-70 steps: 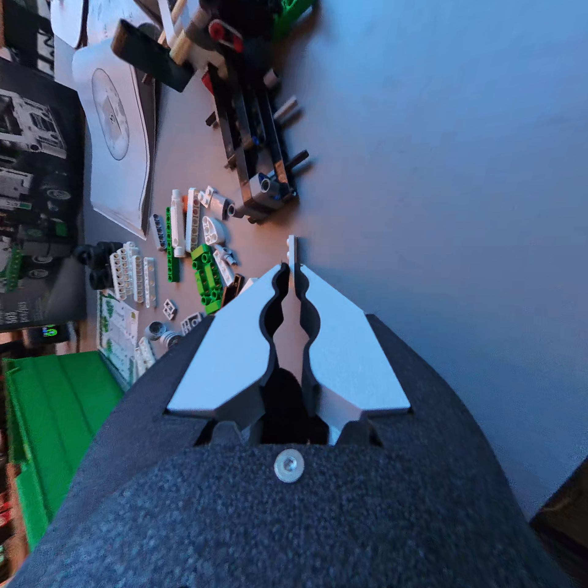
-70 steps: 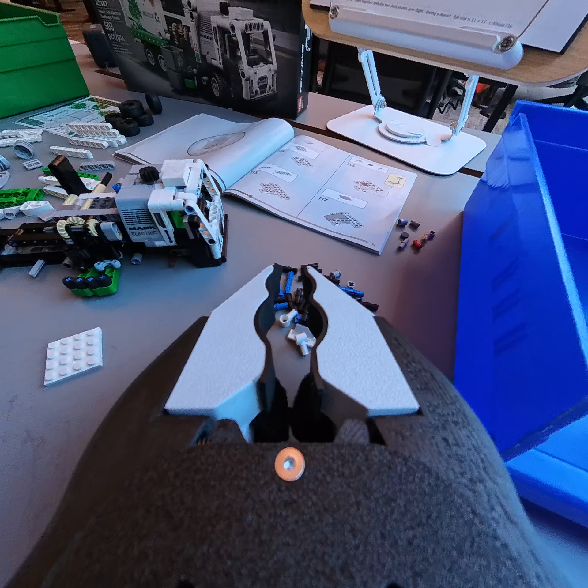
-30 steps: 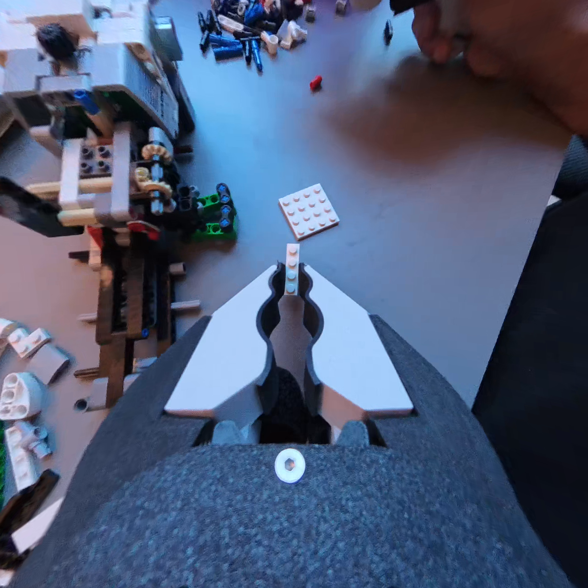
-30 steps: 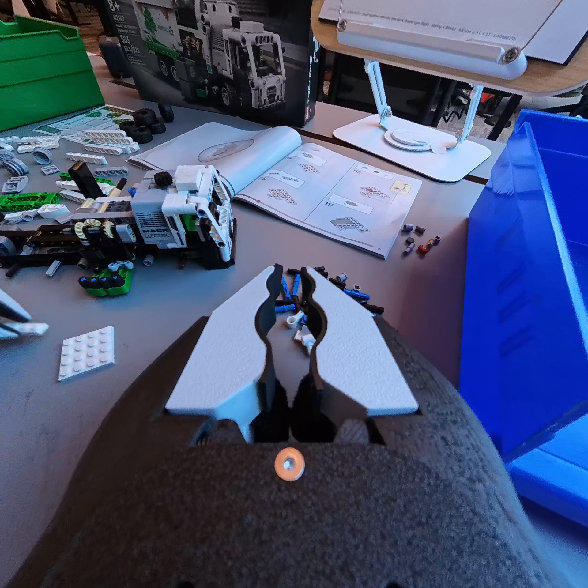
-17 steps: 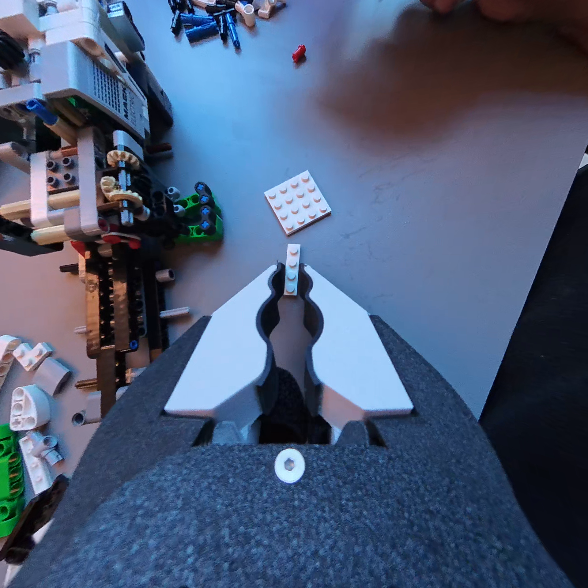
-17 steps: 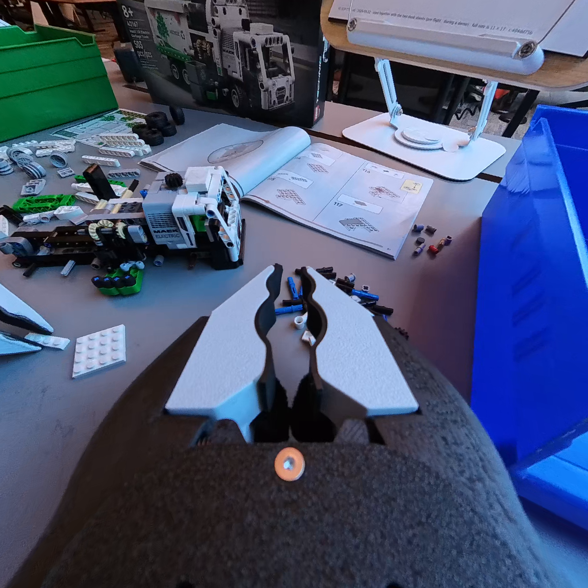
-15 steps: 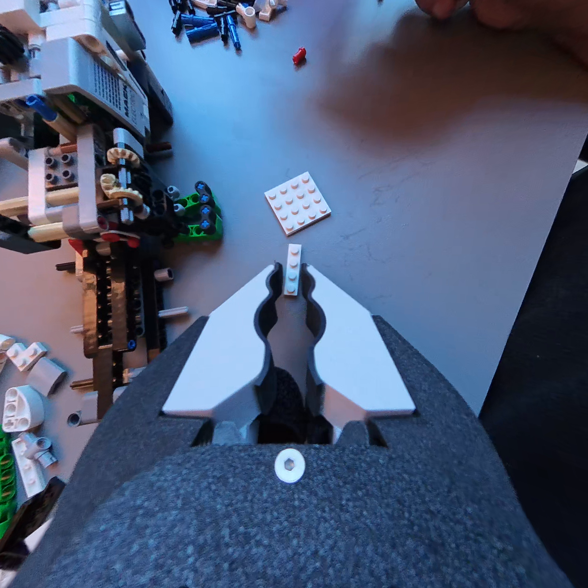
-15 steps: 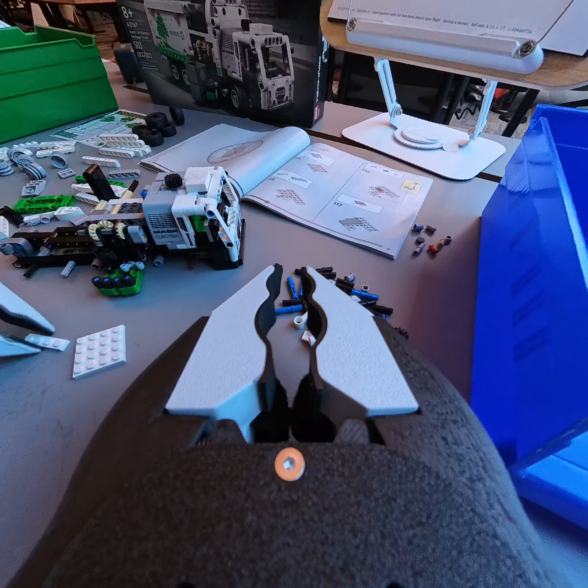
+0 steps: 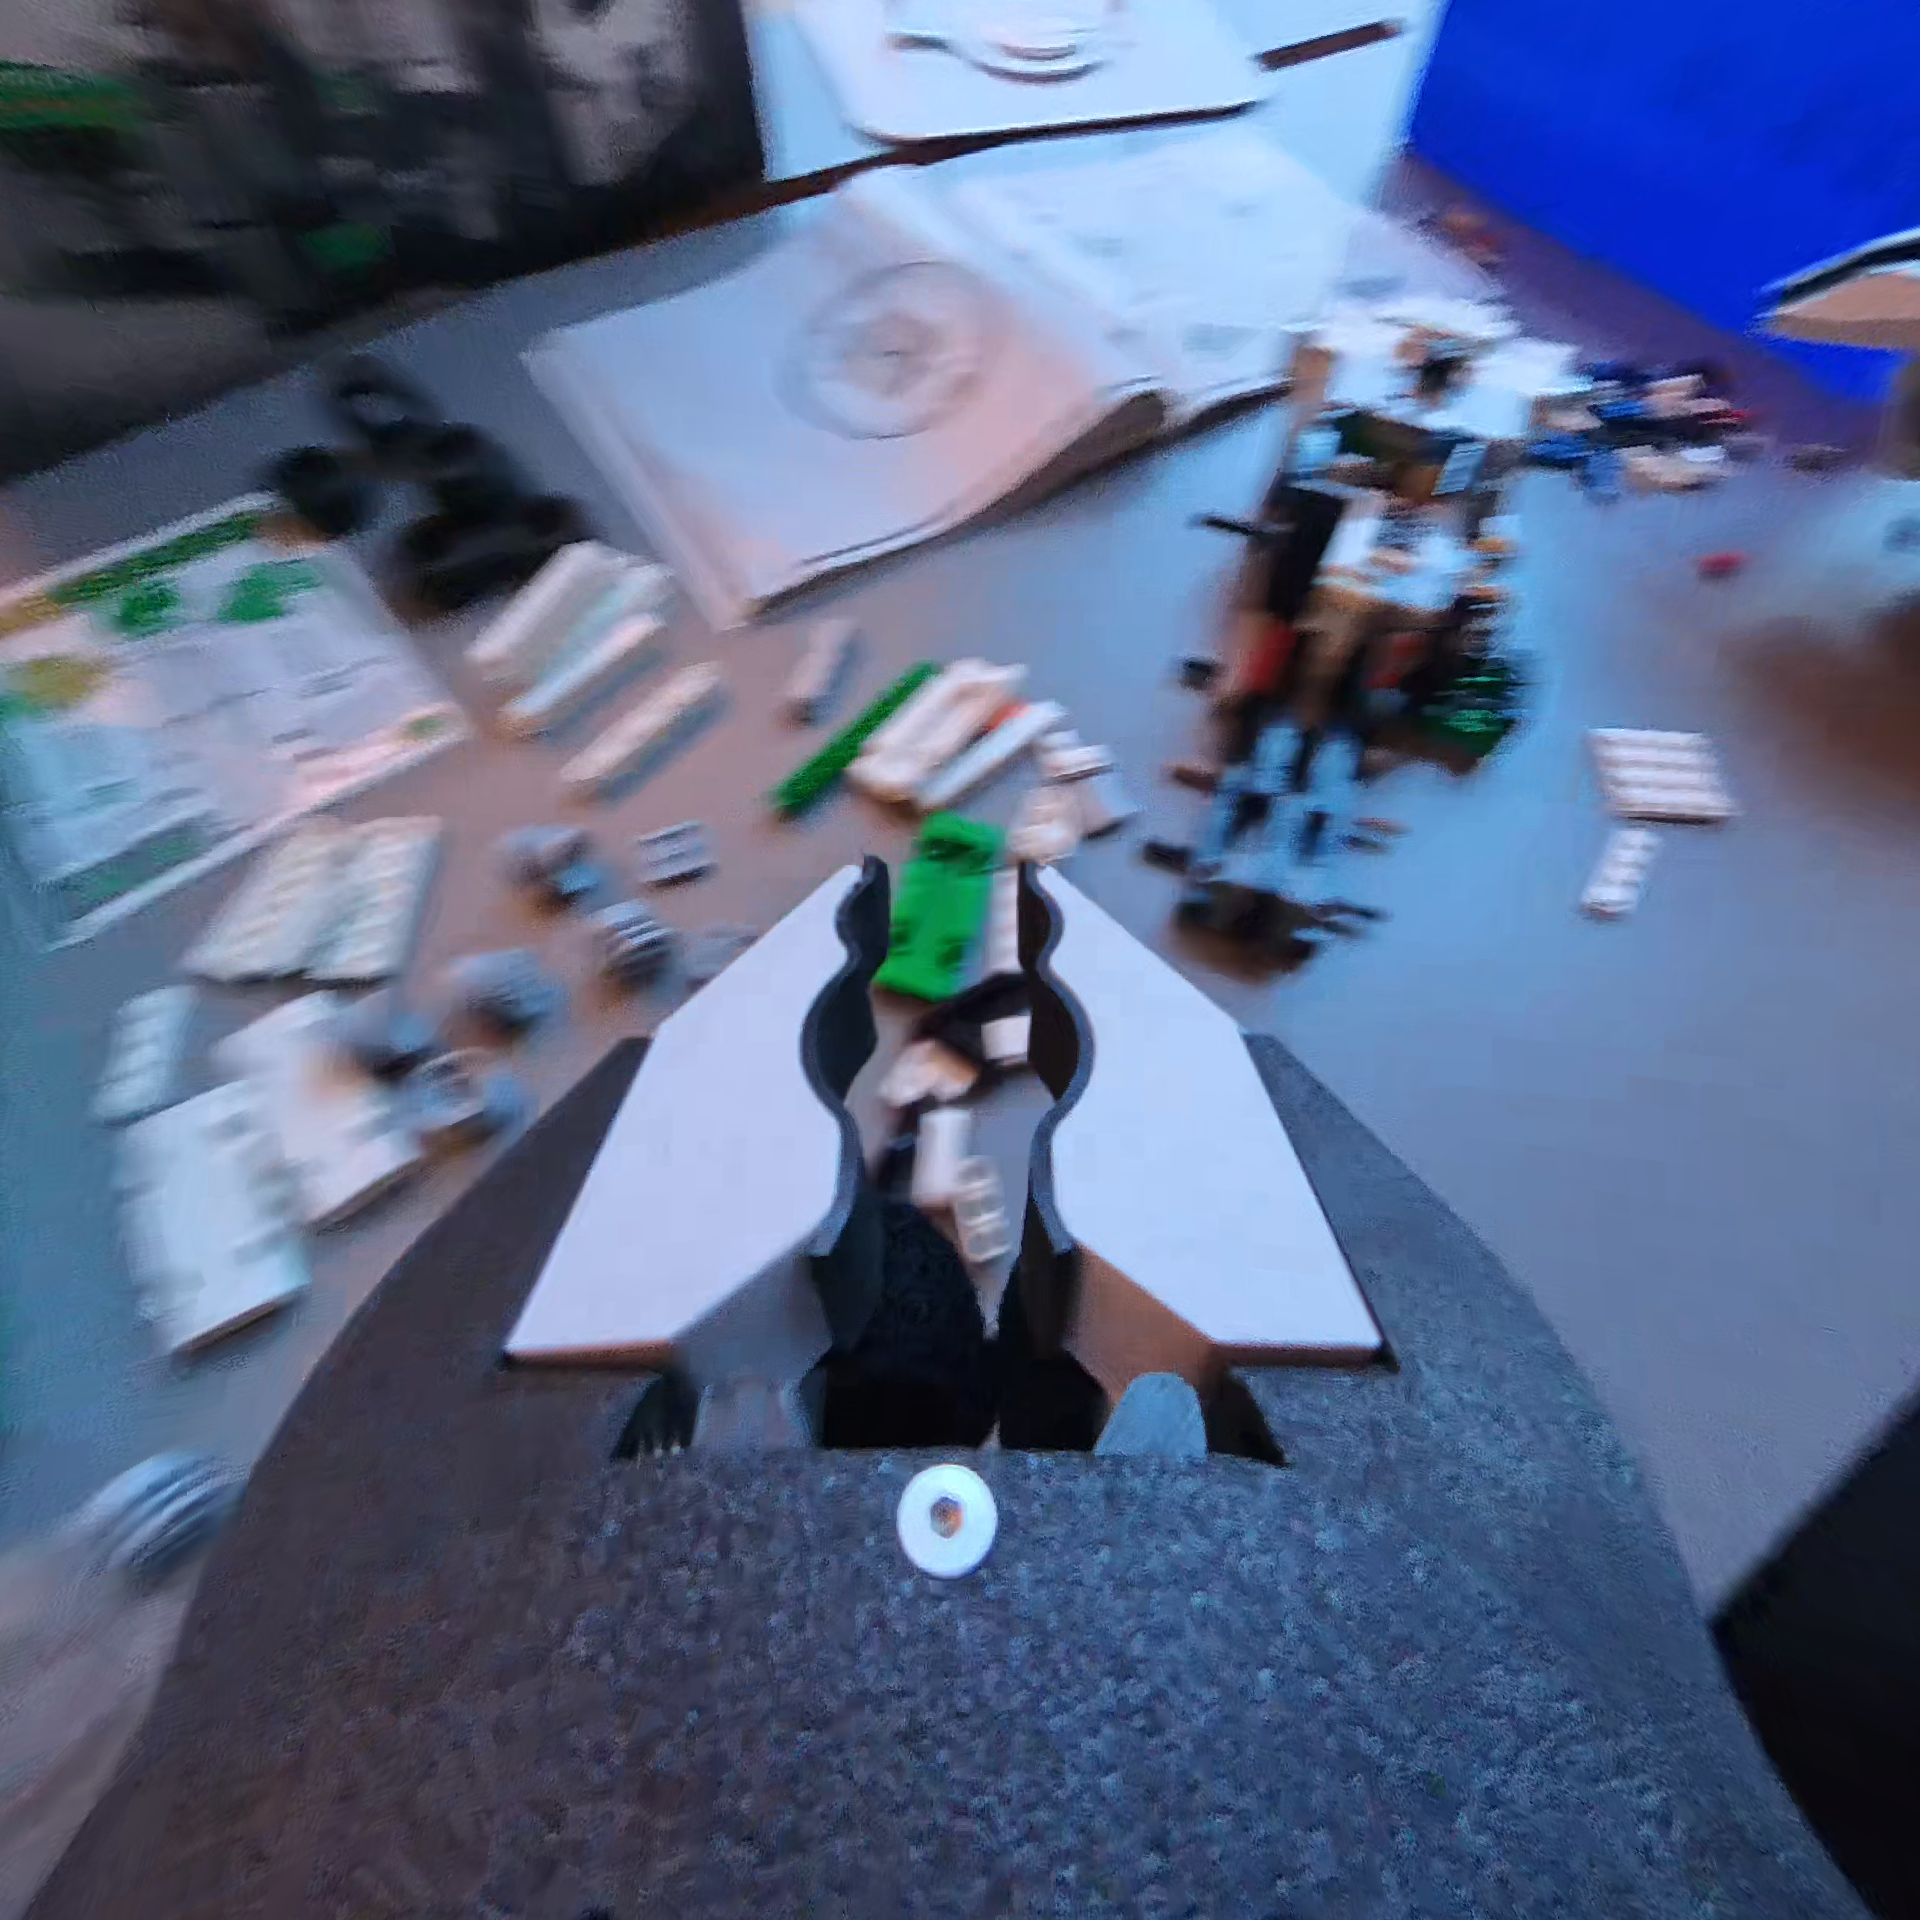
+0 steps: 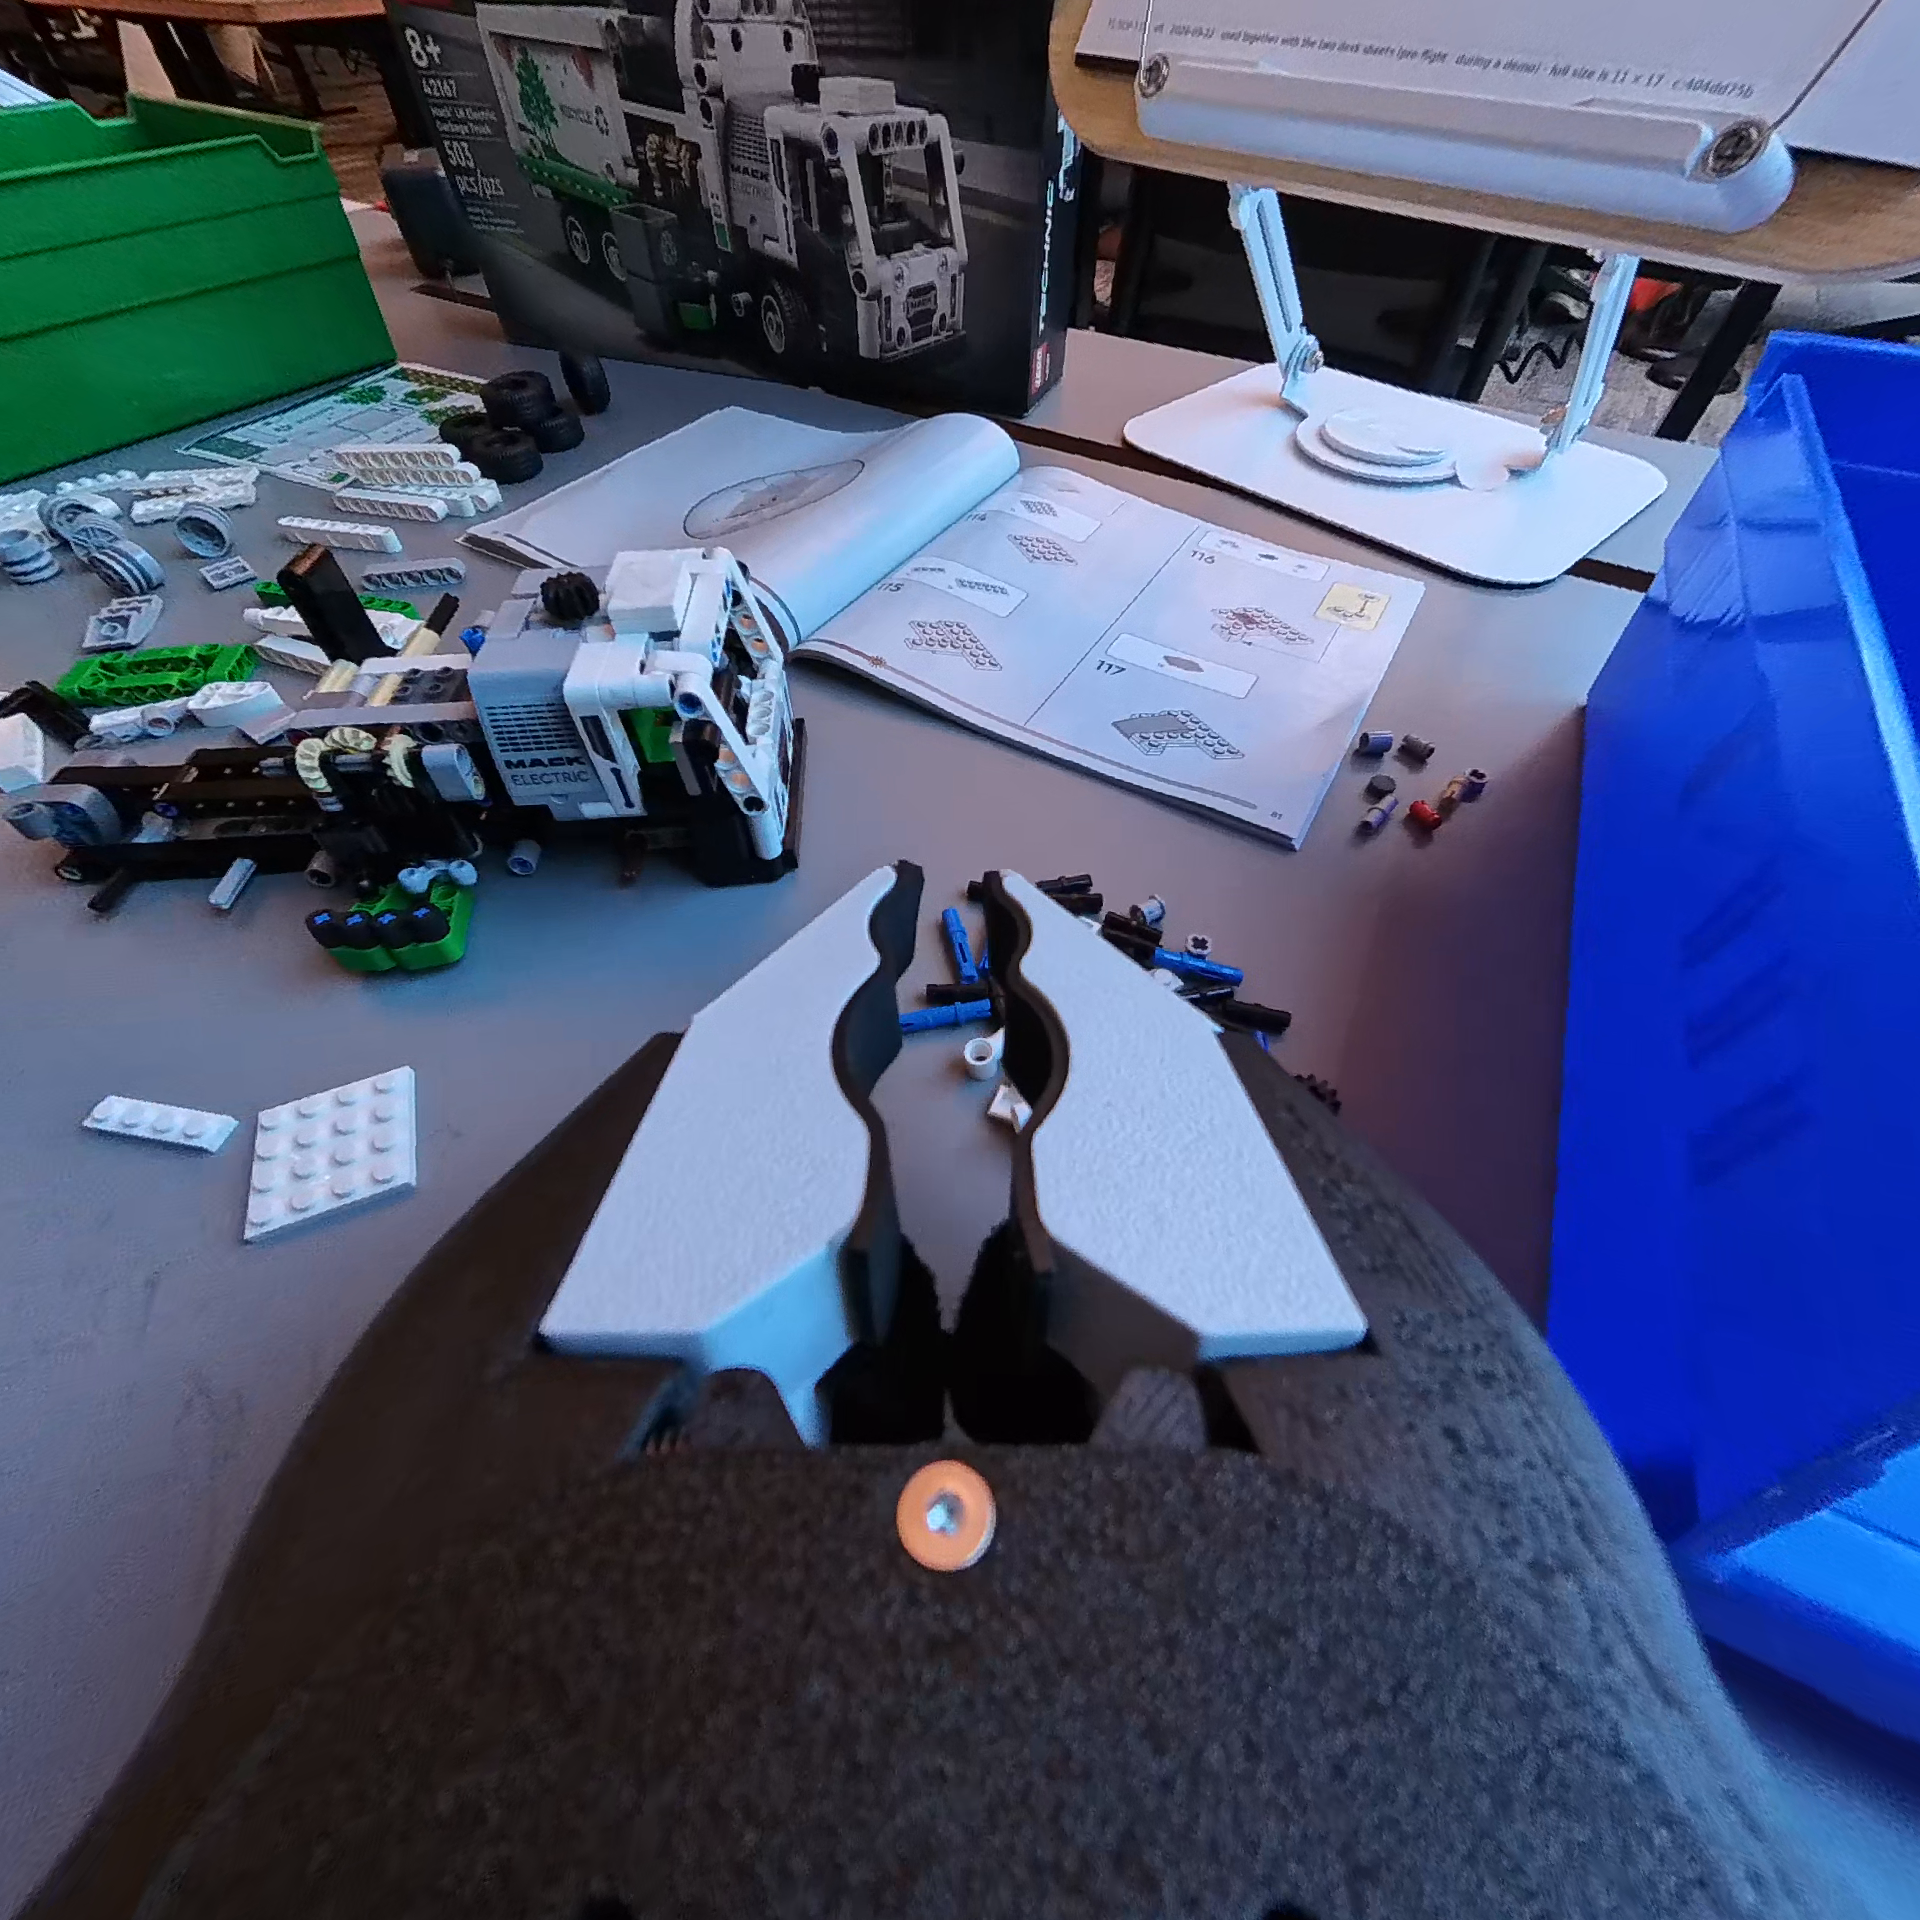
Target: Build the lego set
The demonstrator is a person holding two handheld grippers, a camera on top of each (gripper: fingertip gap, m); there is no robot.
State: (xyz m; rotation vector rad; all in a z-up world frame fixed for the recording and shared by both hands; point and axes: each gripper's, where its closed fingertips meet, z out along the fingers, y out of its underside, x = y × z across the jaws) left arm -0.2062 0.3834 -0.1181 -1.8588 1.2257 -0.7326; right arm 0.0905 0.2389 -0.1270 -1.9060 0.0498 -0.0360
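Note:
The part-built white and black truck model (image 10: 582,748) stands on the grey table. A narrow white plate (image 10: 159,1124) lies flat beside a square white plate (image 10: 330,1151); both also show blurred in the left wrist view, the narrow plate (image 9: 1618,871) and the square one (image 9: 1660,774). My left gripper (image 9: 945,878) is open and empty, above a green frame piece (image 9: 940,904) among loose white parts. My right gripper (image 10: 951,878) is slightly open and empty, over a pile of blue and black pins (image 10: 1174,956).
An open instruction booklet (image 10: 1039,603) lies behind the truck, with the set's box (image 10: 769,187) and a white stand base (image 10: 1392,468) farther back. A blue bin (image 10: 1766,935) stands at the right, a green bin (image 10: 156,281) at the far left. Black tyres (image 10: 520,416) sit near the box. Some 35 cm of space lies between my two pairs of fingers. Between my right fingertips and the square white plate (image 10: 330,1151) there is roughly 15 cm. Look for it in the left wrist view (image 9: 1665,773) too.
My left gripper opened and let go of the narrow white plate beside the square plate, then swung left over the loose parts; its view is blurred. My right gripper barely moved.

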